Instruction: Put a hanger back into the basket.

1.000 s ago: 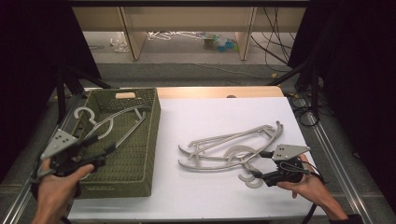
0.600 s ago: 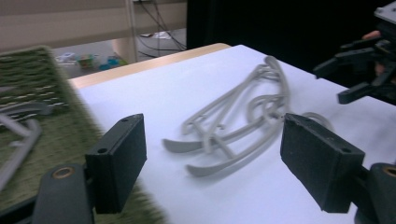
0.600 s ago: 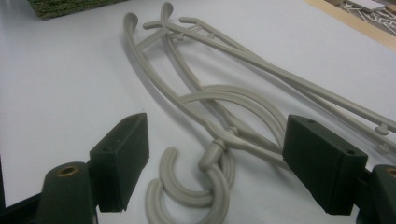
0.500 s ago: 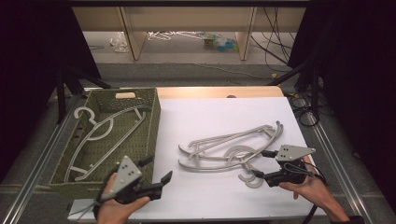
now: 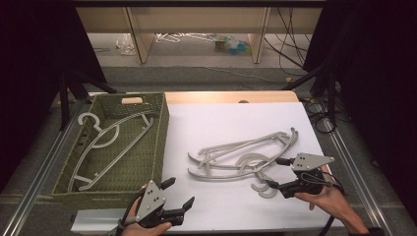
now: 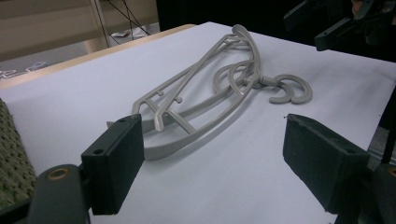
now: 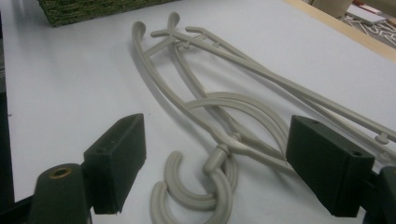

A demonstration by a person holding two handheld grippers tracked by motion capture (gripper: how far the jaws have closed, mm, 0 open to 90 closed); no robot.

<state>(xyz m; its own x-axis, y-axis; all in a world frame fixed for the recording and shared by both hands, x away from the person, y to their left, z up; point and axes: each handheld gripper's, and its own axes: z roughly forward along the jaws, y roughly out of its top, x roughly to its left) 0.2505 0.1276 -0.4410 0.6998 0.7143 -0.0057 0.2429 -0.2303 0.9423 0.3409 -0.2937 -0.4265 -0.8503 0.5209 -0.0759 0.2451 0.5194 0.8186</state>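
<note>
Hangers lay tangled in a grey heap on the white table, right of the green basket, their hooks curling toward the near edge. Over at the right side, the right gripper sat just beside those hooks, jaws spread wide and just been opening further, nothing pressed between them. From the right gripper view, the hooks lay on the table low between the two black jaws, clear of both pads, with the hanger arms fanning away beyond. Down at the near edge, the left gripper hovered close by the basket's front corner, jaws also parted wide and just been opening, empty. In the left gripper view the heap lay ahead of the jaws and apart from them, its nearest end closer to the left-hand jaw, hooks off toward the far right, where the right gripper showed. One more hanger rested inside the basket, hook at the far left corner.
</note>
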